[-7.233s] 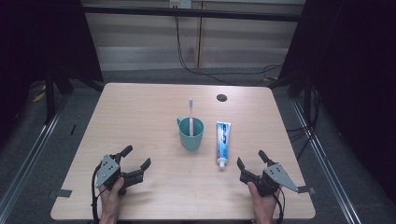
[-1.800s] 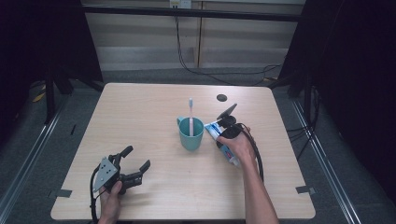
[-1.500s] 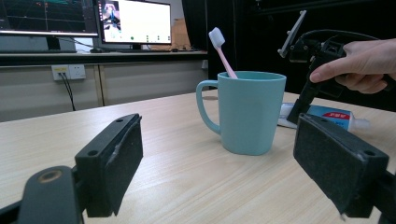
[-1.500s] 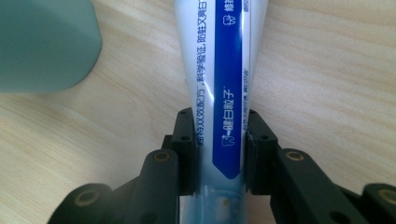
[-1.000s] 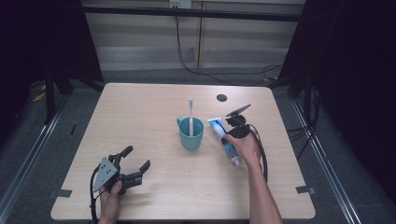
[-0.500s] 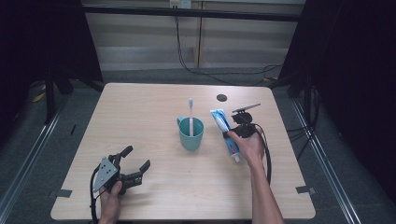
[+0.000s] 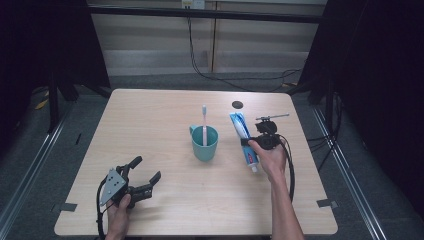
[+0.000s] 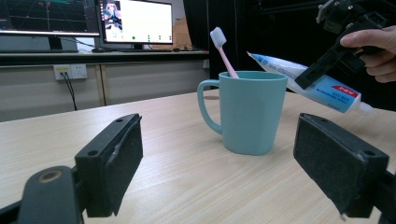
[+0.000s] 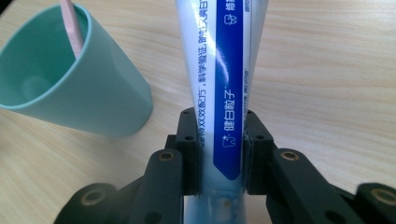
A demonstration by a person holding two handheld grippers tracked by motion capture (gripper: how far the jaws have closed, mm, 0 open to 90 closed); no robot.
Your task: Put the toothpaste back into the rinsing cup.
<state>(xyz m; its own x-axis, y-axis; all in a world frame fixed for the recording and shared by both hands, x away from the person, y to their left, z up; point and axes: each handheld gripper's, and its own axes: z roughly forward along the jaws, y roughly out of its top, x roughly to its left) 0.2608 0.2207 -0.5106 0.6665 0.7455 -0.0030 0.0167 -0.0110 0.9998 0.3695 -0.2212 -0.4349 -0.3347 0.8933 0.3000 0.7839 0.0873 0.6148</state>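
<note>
A teal mug (image 7: 205, 143) stands mid-table with a pink-handled toothbrush (image 7: 204, 120) upright in it. My right gripper (image 7: 248, 141) is shut on a white and blue toothpaste tube (image 7: 242, 134), holding it tilted above the table just right of the mug; the capped end (image 7: 254, 168) points toward the person. In the right gripper view the jaws pinch the tube (image 9: 222, 79) near its middle, with the mug (image 9: 70, 79) at the left. My left gripper (image 7: 146, 176) rests open on the table at the front left; its fingers (image 8: 116, 163) frame the mug (image 8: 247, 112) and the tube (image 8: 317, 84).
A small dark round hole (image 7: 237, 104) sits in the tabletop behind the tube. Dark frame posts stand at both sides, with cables on the floor beyond the far edge. Monitors (image 8: 135, 21) stand on a bench behind the table.
The right hand has lifted the toothpaste tube off the table and swung its flat end up and away, closer to upright beside the mug. The left gripper has stayed still.
</note>
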